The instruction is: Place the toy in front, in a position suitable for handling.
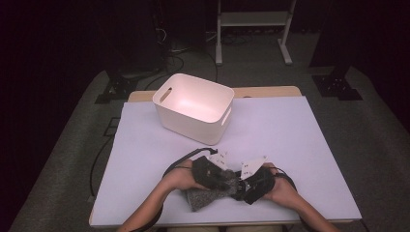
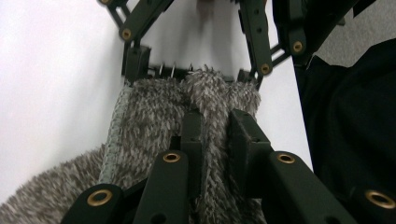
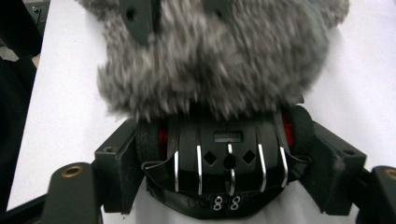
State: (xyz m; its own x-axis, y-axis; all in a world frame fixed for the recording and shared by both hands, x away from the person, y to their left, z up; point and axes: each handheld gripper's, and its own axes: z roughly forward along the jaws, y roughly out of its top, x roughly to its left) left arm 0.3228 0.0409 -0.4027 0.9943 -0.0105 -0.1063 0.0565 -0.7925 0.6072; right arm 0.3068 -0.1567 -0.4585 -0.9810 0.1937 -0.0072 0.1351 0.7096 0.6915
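A grey fluffy cloth [image 1: 203, 198] lies at the table's front edge between my two grippers. My left gripper [image 1: 227, 182] is shut on a raised fold of that cloth [image 2: 149, 107], its jaws [image 2: 215, 121] pinched close together on the pile. Facing it, my right gripper [image 1: 241, 187] has its jaws spread wide and closed on the sides of a black toy car [image 3: 229, 158] with red hubs and metal wires. The cloth [image 3: 210, 60] drapes over the car's far end. The left gripper's fingers [image 3: 137, 16] show on top of the cloth. The right gripper's fingers [image 2: 135, 60] show beyond it.
A white plastic bin [image 1: 193, 106] with handle slots stands empty at the back centre of the pale table mat [image 1: 300, 130]. Both forearms come in from the bottom edge. Cables trail from the grippers. Beyond the table a white frame stands on grey floor.
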